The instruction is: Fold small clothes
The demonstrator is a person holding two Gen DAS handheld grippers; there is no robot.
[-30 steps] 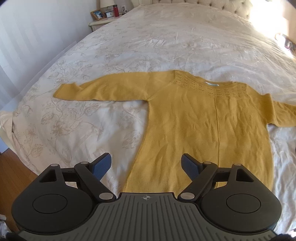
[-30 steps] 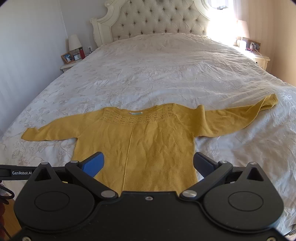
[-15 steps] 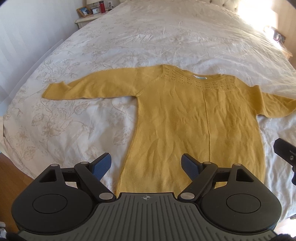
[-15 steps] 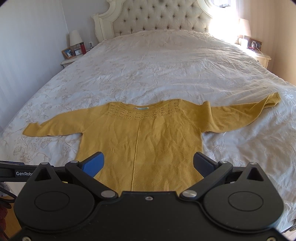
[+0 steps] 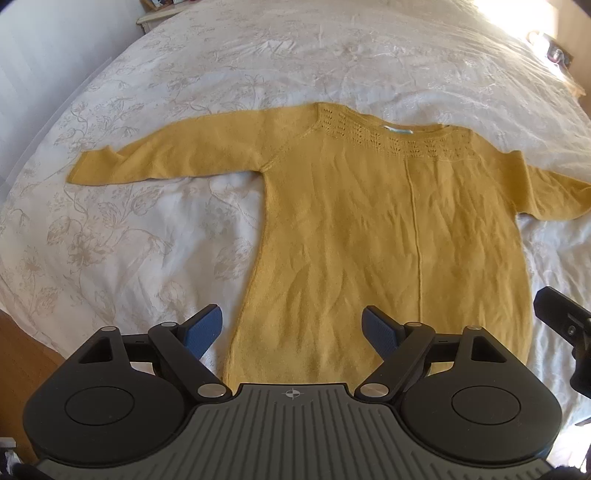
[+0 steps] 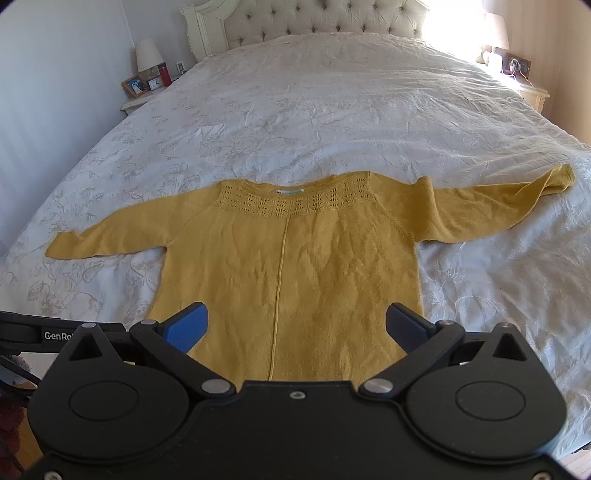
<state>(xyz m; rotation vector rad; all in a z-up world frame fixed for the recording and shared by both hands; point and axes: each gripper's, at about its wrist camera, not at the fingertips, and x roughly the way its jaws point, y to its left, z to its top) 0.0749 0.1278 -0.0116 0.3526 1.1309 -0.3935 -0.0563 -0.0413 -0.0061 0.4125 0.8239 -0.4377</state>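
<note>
A mustard-yellow knit sweater [image 5: 388,229] lies flat on the bed with both sleeves spread out, neckline away from me; it also shows in the right wrist view [image 6: 295,266]. My left gripper [image 5: 291,328] is open and empty, above the sweater's lower left hem. My right gripper [image 6: 295,325] is open and empty, above the hem's middle and right part. Part of the right gripper shows at the right edge of the left wrist view [image 5: 565,321]. The hem itself is hidden behind both grippers.
The bed has a white floral bedspread [image 6: 332,110] and a tufted headboard [image 6: 325,18]. A nightstand [image 6: 140,99] with lamp, frame and red bottle stands at the far left; another nightstand [image 6: 532,92] is at the far right. Wooden floor [image 5: 18,354] lies left of the bed.
Both grippers have moved forward and lower toward the sweater, which now looks larger. The right gripper has come further into the left wrist view. Both stay open.
</note>
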